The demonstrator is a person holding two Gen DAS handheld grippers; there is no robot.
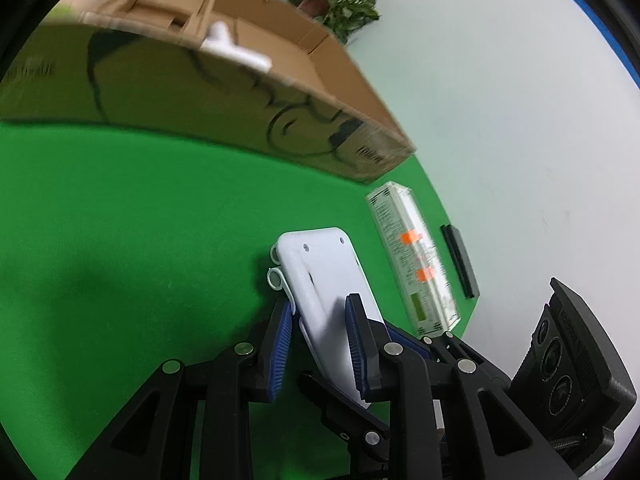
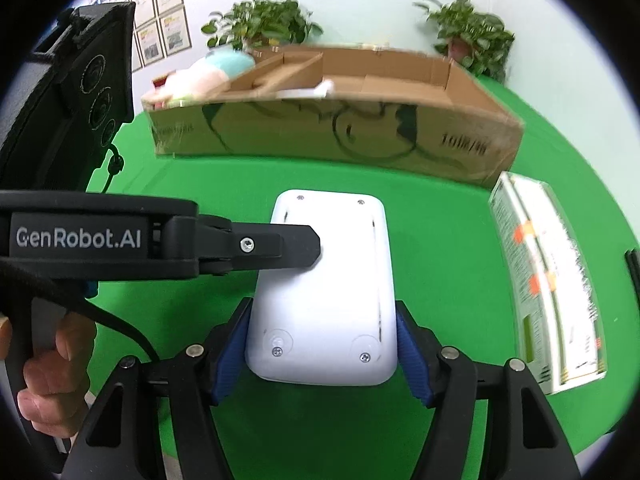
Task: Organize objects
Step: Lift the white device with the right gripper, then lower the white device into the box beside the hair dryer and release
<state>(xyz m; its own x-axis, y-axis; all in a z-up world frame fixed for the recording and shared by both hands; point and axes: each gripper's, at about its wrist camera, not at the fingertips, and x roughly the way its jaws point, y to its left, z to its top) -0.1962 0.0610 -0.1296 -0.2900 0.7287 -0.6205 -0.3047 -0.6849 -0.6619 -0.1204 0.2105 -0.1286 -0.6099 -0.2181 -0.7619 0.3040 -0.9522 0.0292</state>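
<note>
A white plastic device (image 2: 326, 288) with screws in its underside is held above the green table (image 2: 440, 240) by both grippers. My right gripper (image 2: 322, 354) is shut on its near end, blue pads on both sides. My left gripper (image 1: 320, 340) is shut on its long edge; one of its fingers (image 2: 288, 246) reaches in from the left in the right wrist view. The device also shows in the left wrist view (image 1: 320, 268). An open cardboard box (image 2: 340, 120) with dividers stands behind on the table, with a white object (image 1: 236, 48) inside.
A long white carton with orange marks (image 2: 548, 280) lies on the table at the right, also in the left wrist view (image 1: 412, 256). A black bar (image 1: 460, 260) lies beyond it. Plush toys (image 2: 208, 72) sit at the box's left end. Potted plants (image 2: 260, 24) stand behind.
</note>
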